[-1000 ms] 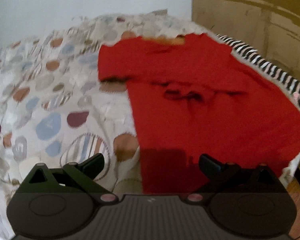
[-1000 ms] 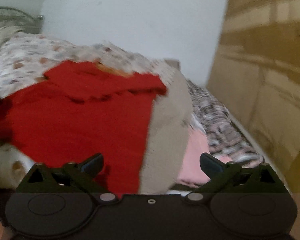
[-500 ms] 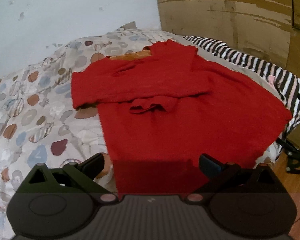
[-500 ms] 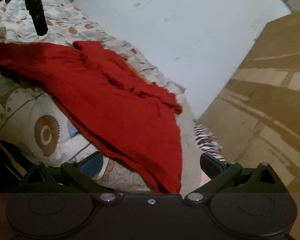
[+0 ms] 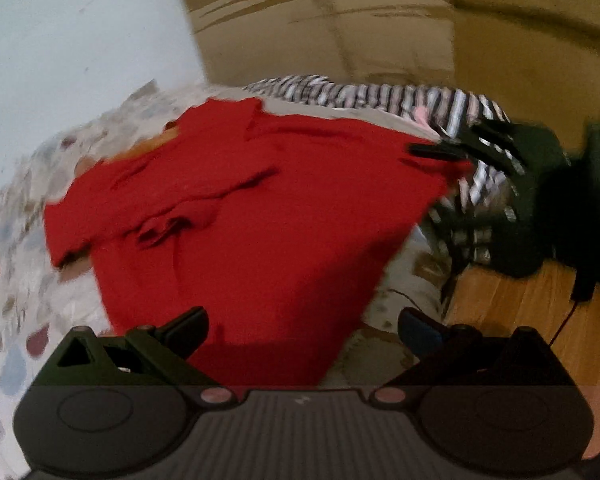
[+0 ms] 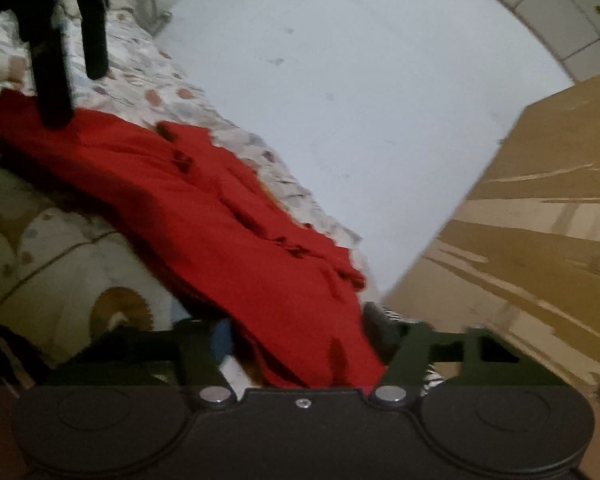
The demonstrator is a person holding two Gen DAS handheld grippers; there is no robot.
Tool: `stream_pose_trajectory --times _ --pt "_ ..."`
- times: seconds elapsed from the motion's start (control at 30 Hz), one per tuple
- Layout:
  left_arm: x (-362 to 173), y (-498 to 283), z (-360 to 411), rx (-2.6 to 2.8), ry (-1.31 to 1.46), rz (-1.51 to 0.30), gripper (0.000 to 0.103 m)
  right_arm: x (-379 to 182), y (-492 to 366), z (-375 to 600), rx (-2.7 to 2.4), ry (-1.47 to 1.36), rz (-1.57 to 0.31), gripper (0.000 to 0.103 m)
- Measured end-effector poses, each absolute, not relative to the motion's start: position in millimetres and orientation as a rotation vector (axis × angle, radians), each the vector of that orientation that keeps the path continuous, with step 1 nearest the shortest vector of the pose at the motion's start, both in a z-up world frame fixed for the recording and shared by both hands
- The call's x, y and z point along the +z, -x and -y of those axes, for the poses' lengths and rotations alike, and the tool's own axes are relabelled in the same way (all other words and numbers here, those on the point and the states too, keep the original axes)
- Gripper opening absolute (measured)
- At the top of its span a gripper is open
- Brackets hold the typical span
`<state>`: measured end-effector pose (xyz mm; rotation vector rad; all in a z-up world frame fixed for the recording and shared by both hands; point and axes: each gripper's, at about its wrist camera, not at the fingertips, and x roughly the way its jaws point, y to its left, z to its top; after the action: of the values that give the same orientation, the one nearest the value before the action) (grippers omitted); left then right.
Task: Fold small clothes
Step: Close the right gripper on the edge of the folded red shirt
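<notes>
A red shirt lies spread on a bed with a spotted quilt. My left gripper is open over the shirt's near hem, its fingers apart and holding nothing. In the right wrist view the shirt runs from the far left down to my right gripper, whose jaws are narrowing around the shirt's right bottom corner. The right gripper also shows in the left wrist view at that corner. The left gripper shows in the right wrist view over the far hem.
A black-and-white striped cloth lies behind the shirt at the bed's far edge. A cardboard wall stands behind it and a white wall at the head. Wooden floor lies to the right of the bed.
Both grippers swung toward the shirt's bottom hem. The right gripper came down onto the right corner and its jaws narrowed around the cloth. The left gripper stayed open.
</notes>
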<state>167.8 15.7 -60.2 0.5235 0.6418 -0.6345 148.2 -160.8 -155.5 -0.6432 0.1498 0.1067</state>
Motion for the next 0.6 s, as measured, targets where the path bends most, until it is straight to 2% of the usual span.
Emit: stream_pose_trajectory --times 0.2,0.33,0.5,0.6 --pt "-89.1 -162.6 29.8 -0.559 -0.702 -0.602 0.103 -126.0 -163.7 160.9 0.195 0.558 -0.209 0.018" --pt "-93.2 -172.0 40.9 -0.51 -0.626 -0.599 0.103 -97.6 -175.0 160.3 0.254 0.482 -0.259 0.008" --pt "-88.3 -177.6 44.4 -0.401 -0.6 -0.498 0.102 -62.3 -186.0 166.8 0.283 0.34 -0.305 0.006" --pt "-88.0 -181.6 42.7 -0.299 -0.651 -0.455 0.091 -48.0 -192.6 171.7 0.286 0.261 -0.328 0.006"
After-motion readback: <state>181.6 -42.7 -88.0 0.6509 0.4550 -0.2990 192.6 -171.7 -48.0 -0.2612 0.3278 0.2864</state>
